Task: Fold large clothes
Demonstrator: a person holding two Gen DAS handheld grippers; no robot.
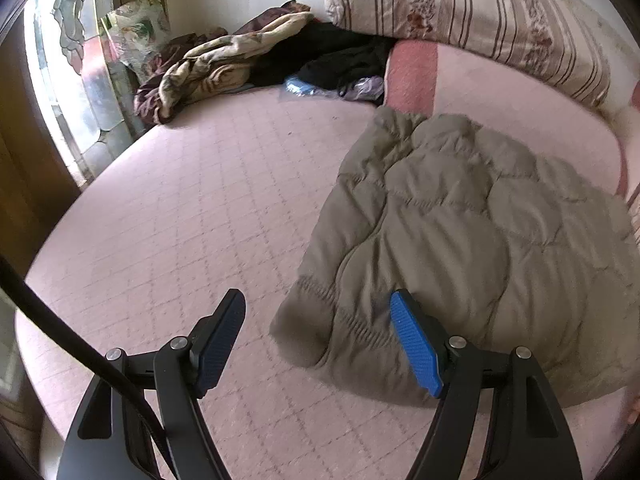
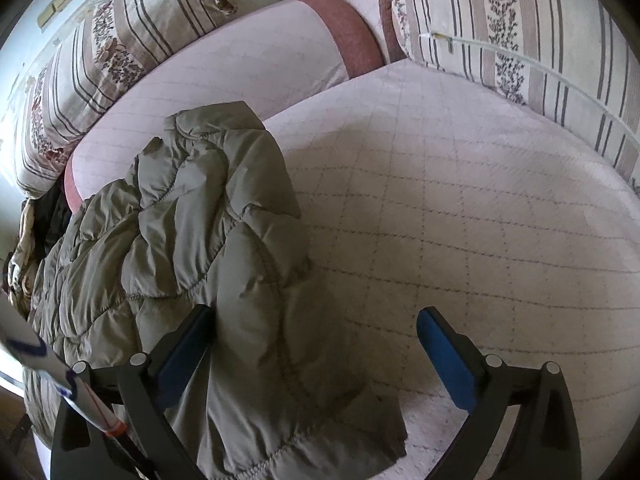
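Olive quilted puffer jacket (image 1: 472, 240) lies bunched on the pink quilted mattress (image 1: 192, 216), up against the bolster (image 2: 248, 76) at its far edge. Left gripper (image 1: 320, 344) spread, empty, over the jacket's near corner. Right gripper (image 2: 316, 356) spread wide, sleeve cuff (image 2: 304, 432) lying between the jaws, not pinched. Risks: slick padded fabric slips out of a shallow pinch; a single-layer grab drags the bundle and undoes the fold; puffy fill springs back open.

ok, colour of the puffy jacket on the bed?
Olive-khaki green, quilted jacket; clearest in the right wrist view.
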